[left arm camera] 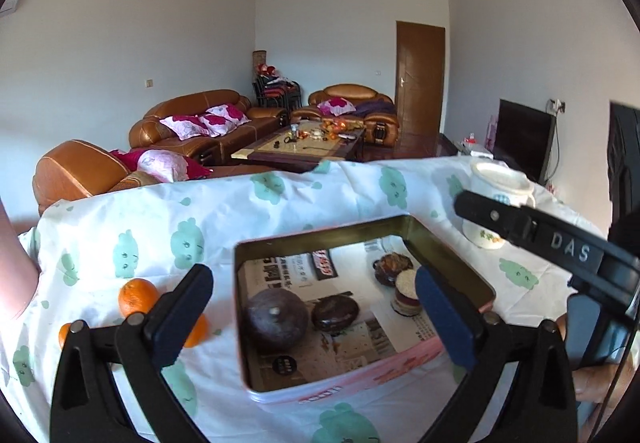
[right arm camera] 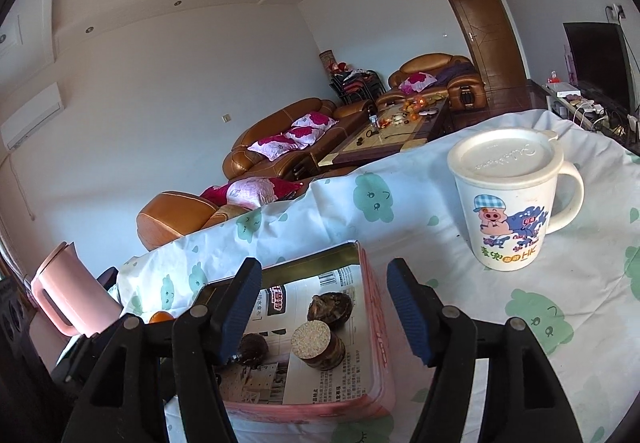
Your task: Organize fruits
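Surface: table under a white cloth (left arm camera: 280,211) printed with green cloud figures, creased along its far edge.
Tin: pink rectangular tin (left arm camera: 360,379), open, lined with printed paper, near the table's front.
Tin contents: large dark round fruit (left arm camera: 276,317) at front left, flatter dark one (left arm camera: 335,313) just beside it, a third dark one (left arm camera: 392,267) toward the back, and a cut stack (right arm camera: 318,349) with a pale top.
Oranges: one orange (left arm camera: 138,297) on the cloth left of the tin; two more partly hidden behind the left finger.
Mug: white lidded cartoon mug (right arm camera: 516,199), upright, right of the tin.
Jug: pink jug (right arm camera: 68,299) at the table's left end.
Left gripper (left arm camera: 316,319): fingers spread wide, empty, straddling the tin.
Right gripper (right arm camera: 324,317): fingers apart, empty, above the tin's right wall.
Room: brown leather sofas (left arm camera: 192,123) with floral cushions, cluttered coffee table (left arm camera: 304,147), brown door (left arm camera: 420,79), dark television (right arm camera: 596,63), white walls.
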A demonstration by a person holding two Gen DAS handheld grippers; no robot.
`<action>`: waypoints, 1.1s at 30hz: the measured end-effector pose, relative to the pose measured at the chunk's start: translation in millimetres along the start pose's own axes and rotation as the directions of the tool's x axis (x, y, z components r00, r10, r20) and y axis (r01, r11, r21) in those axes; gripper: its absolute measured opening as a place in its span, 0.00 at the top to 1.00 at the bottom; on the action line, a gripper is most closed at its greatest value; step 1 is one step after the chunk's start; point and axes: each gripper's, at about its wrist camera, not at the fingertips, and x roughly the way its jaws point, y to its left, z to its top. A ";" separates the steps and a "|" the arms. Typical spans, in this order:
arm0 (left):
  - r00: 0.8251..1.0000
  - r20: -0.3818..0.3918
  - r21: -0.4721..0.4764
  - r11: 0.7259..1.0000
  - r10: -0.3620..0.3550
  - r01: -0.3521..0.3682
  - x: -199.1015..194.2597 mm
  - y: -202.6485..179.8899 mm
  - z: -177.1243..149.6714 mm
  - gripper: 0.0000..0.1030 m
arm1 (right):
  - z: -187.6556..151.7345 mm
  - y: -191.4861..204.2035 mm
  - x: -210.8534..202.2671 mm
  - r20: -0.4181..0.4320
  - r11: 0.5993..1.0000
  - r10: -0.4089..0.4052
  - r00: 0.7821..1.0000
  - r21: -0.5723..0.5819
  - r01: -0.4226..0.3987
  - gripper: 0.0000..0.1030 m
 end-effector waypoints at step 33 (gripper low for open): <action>0.936 -0.132 -0.073 0.939 0.326 -0.337 -7.2 135.6 -39.5 0.00 | -42.9 80.4 2.4 0.033 0.953 -0.078 0.996 -0.289 0.084 0.32</action>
